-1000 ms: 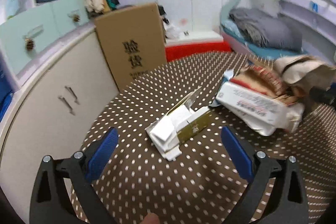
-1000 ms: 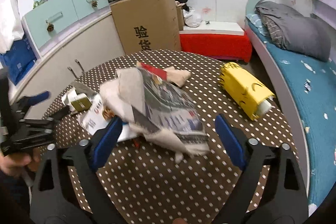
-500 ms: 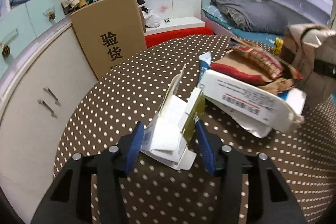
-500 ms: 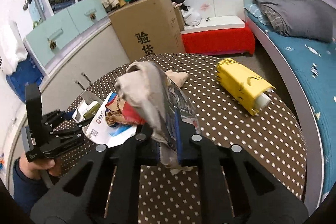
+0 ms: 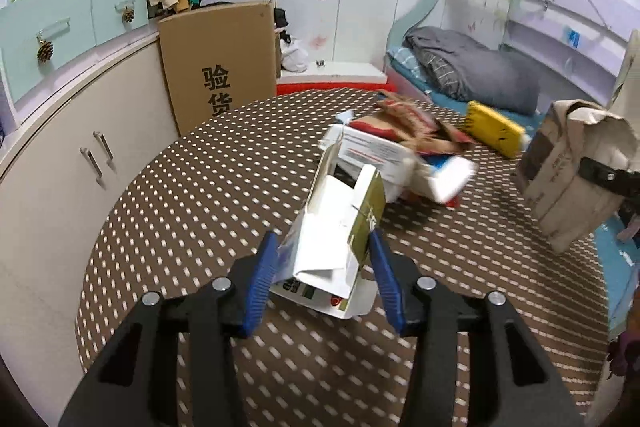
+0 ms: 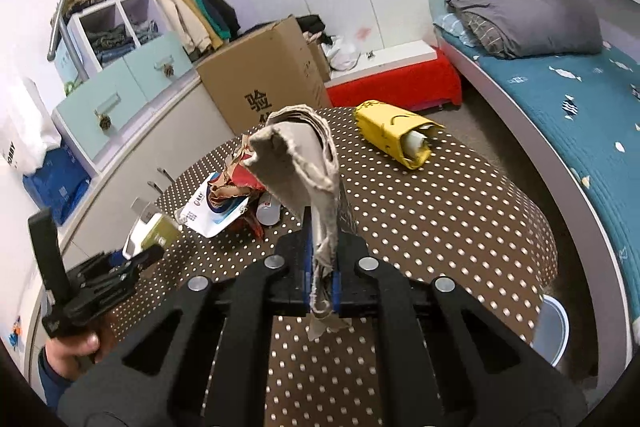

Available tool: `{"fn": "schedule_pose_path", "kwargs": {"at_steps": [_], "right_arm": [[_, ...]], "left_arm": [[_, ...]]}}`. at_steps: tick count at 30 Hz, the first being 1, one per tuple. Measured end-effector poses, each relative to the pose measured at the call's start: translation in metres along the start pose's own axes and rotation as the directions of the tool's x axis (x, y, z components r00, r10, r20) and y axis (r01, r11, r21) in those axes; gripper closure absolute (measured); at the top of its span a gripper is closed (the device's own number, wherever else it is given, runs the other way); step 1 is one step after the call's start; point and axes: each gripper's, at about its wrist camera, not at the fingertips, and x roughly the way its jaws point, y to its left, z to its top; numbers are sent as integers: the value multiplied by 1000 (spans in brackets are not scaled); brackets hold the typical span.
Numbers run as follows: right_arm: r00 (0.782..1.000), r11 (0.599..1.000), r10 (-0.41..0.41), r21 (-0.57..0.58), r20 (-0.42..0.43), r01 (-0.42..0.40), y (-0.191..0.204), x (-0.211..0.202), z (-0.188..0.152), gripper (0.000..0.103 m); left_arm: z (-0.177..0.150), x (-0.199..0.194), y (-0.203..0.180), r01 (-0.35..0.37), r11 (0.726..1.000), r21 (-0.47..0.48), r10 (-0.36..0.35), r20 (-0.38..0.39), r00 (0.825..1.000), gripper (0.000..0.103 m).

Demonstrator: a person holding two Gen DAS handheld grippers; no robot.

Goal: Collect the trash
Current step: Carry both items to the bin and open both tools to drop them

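Above table (image 6: 440, 219), gripper (image 6: 322, 279) clamps newspaper (image 6: 304, 163).

One polka-dot tabletop (image 6: 440, 227) carries one yellow carton (image 6: 394, 133), one heap of crumpled wrappers (image 6: 224, 193) and one small can (image 6: 268, 209). Two claws each clamp one item: one torn white carton (image 5: 336, 247), one folded newspaper (image 6: 308, 163). One large cardboard box (image 6: 260, 79) stands at upper centre.

Brown cardboard box (image 5: 224, 67) stands beside white cabinet (image 5: 60, 163); grey blanket (image 6: 524, 15) on bed (image 6: 580, 115).
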Motion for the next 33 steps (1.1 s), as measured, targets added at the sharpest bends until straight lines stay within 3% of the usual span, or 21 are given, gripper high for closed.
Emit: {"fn": "schedule_pose_path", "kwargs": {"at_steps": [7, 18, 25, 33], "right_arm": [[999, 1000, 18, 13, 38, -19, -14, -29, -5, 96], [991, 999, -2, 47, 133, -5, -45, -83, -5, 96], [971, 992, -93, 99, 222, 73, -84, -134, 0, 96], [944, 966, -224, 182, 244, 182, -138, -171, -4, 96]], "left_arm": [[-12, -36, -43, 33, 999, -8, -32, 54, 998, 56], [1, -52, -135, 162, 985, 66, -167, 94, 981, 56], [12, -61, -193, 243, 962, 125, -258, 115, 959, 56], [16, -60, -268, 361, 915, 178, -382, 97, 919, 56]]}}
